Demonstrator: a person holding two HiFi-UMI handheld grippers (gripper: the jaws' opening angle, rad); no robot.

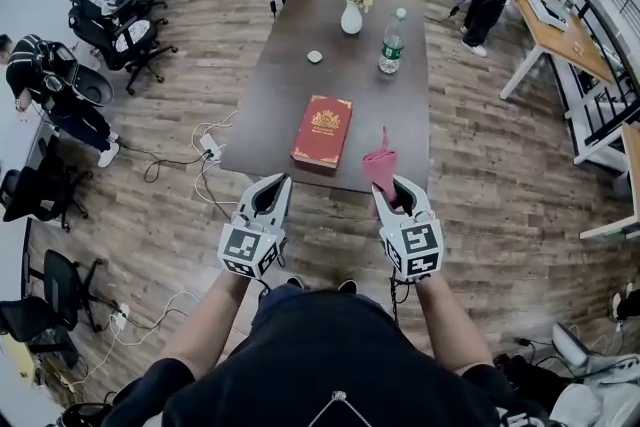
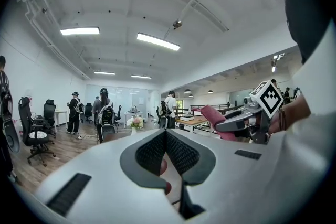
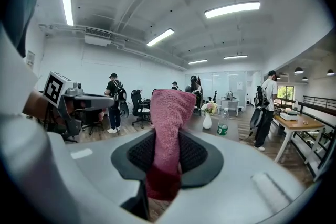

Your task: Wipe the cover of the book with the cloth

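**First:** Two grippers are up by the near edge of the dark table [image 1: 285, 80], one in each of the person's hands. How does the left gripper [image 1: 277, 181] stand?

**Second:** Its jaws are pressed together at the tips with nothing caught between them. The left gripper view shows its dark pads [image 2: 152, 152] meeting in a point. It is raised and touches neither the table nor the book.

**First:** And the book [image 1: 322, 131]?

**Second:** It is red with a gold ornament on the cover. It lies closed and flat on the near half of the table, ahead of the grippers and between their two lines. Beyond it sit a small white object [image 1: 315, 57] and a white vase of flowers [image 1: 351, 13].

**First:** Where is the cloth [image 1: 381, 163]?

**Second:** The pink cloth is off to the book's right and apart from it. It is pinched in the right gripper [image 1: 388, 187] and stands up out of the jaws as a folded strip. In the right gripper view the jaws clamp it on both sides, with a darker end hanging below the pads.

**First:** Anything further right?

**Second:** A clear bottle [image 1: 392, 43] with a green label and cap stands upright on the far half of the table, well apart from the book.
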